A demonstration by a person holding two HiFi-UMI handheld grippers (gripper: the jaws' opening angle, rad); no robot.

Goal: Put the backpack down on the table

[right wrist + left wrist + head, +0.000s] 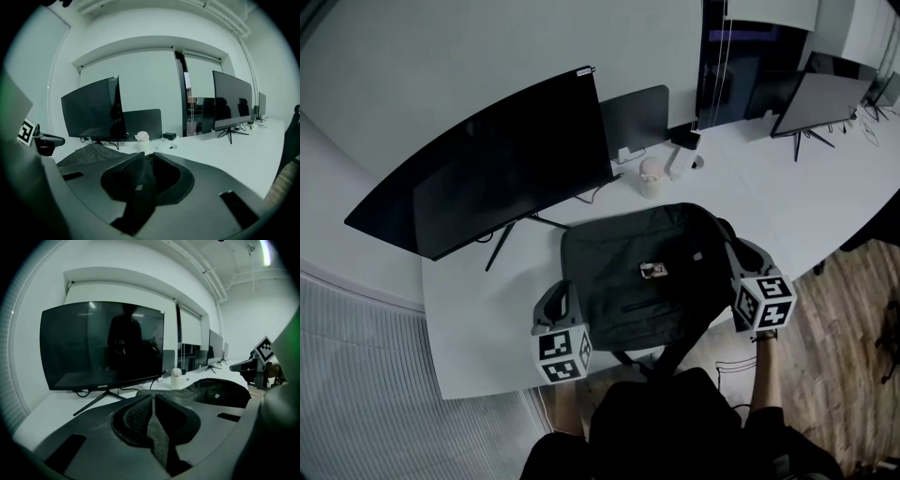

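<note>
- left gripper (pixel 153 399): jaws pinched nearly together on a fold of the backpack (pixel 220 392).
- right gripper (pixel 146 157): jaws clamped on its dark fabric too.
- head view: the backpack spans between them over the table's (pixel 478 319) near edge, left gripper at its 7 o'clock, right at 3 o'clock.
- a dark monitor (pixel 487 173) stands at its 10 o'clock, a small white pot (pixel 651 176) at 12.

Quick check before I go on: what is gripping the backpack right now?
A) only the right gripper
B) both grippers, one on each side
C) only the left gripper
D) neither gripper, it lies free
B: the left gripper and the right gripper each have their jaws pinched on dark fabric of the backpack, and the head view shows one at each side of it.
</note>
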